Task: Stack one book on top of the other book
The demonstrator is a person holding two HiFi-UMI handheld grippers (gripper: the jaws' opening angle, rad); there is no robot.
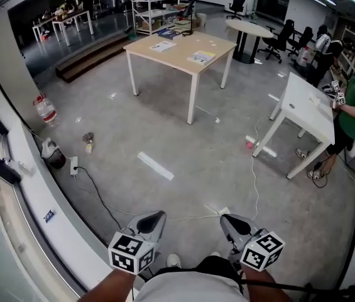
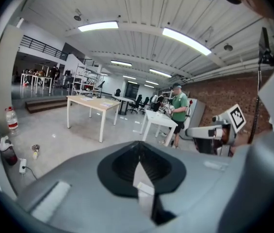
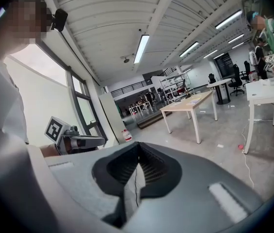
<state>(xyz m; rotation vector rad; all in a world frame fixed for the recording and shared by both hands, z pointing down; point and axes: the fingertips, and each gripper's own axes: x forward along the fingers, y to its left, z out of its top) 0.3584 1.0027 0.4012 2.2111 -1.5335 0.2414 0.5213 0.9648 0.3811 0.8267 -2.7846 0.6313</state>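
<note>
Down by the person's waist, the left claw [image 1: 157,217] and the right claw [image 1: 227,219] are both pressed together with nothing between the jaws, each pointing out over bare concrete floor [image 1: 183,143]. Well apart from them, across the room, stands the wooden surface [image 1: 183,60] that carries the task's things. The nearer book [image 1: 202,57] lies flat close to the front right edge, and the farther book [image 1: 163,45] lies flat toward the left side, with a gap between the two. Both look thin and light, probably soft-covered, so either may sag if pinched at one corner, and a glossy cover could slip. Since they lie flat, the likely approach is to slide one until an edge overhangs the surface, then pinch it along the spine side, where it should be stiffest.
</note>
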